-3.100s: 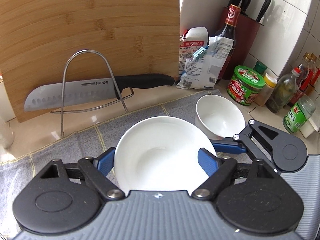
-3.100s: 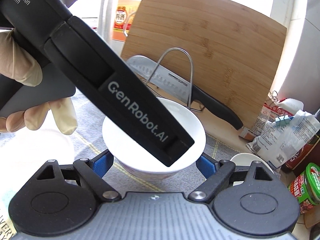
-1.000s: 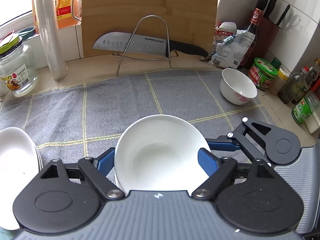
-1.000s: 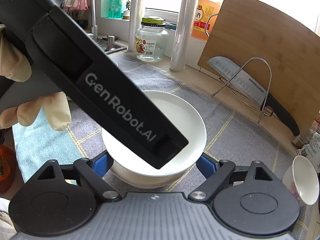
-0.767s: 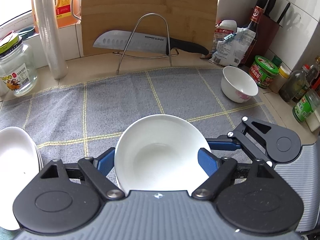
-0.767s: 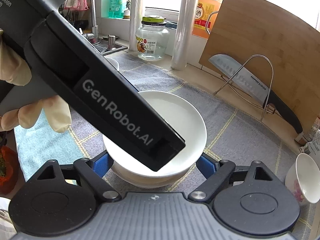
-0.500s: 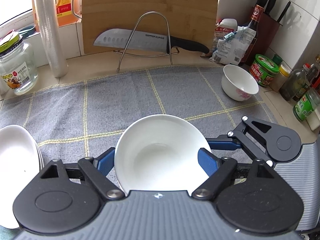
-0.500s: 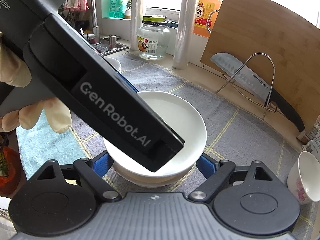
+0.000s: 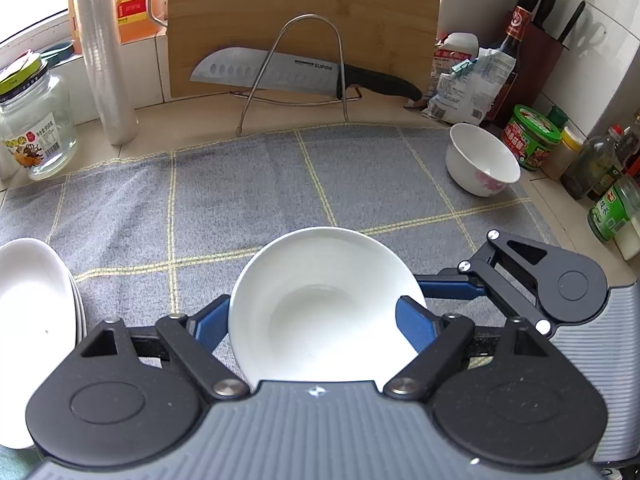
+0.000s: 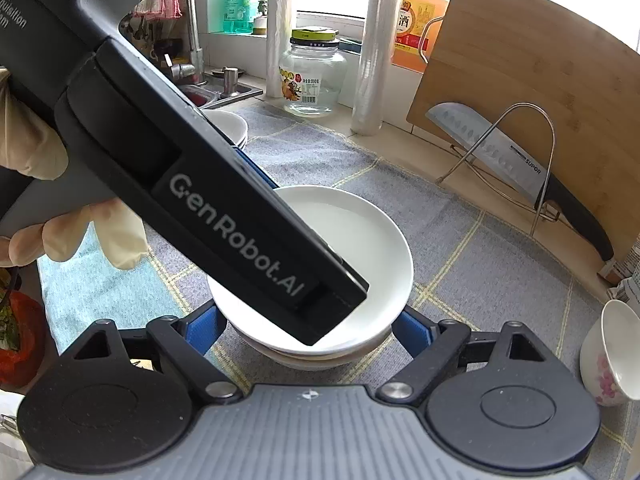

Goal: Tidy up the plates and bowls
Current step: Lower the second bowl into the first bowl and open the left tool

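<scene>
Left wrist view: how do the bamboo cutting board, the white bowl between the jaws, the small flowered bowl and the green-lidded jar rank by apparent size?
1. Bamboo cutting board
2. White bowl, inflated by nearness to the camera
3. Small flowered bowl
4. Green-lidded jar

The left gripper's body [image 10: 192, 184] hides much of the white bowl [image 10: 360, 240]. The stacked plates [image 9: 28, 300] run off the frame's left edge. Labels on the far bottles [image 9: 608, 208] are too small to read.
</scene>
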`<state>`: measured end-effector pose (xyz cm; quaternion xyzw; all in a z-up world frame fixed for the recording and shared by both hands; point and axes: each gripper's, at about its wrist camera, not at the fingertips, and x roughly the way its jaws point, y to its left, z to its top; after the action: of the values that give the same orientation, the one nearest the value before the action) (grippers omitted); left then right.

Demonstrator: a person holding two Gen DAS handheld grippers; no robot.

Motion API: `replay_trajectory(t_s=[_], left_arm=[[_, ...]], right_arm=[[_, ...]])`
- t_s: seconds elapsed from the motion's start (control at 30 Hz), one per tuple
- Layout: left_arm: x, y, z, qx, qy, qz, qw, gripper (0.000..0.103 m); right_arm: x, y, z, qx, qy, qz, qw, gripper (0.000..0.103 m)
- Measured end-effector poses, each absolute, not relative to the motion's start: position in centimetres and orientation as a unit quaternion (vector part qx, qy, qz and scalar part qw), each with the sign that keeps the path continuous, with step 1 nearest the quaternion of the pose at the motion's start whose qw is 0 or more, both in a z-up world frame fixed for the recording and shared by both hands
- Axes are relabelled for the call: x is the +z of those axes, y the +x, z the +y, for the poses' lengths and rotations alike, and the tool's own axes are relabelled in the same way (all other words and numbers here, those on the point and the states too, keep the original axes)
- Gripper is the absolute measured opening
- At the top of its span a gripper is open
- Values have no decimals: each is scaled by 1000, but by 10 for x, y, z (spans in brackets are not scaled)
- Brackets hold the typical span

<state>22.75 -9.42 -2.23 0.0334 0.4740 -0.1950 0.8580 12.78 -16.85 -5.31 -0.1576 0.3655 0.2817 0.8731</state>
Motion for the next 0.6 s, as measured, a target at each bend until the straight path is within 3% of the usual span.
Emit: replay_trajectory(t_s=[0.6], left_arm=[[-24,228,-91,-194,22,474,859,86]], right_arm=[[-53,125,-167,280,-163,365,873,92]])
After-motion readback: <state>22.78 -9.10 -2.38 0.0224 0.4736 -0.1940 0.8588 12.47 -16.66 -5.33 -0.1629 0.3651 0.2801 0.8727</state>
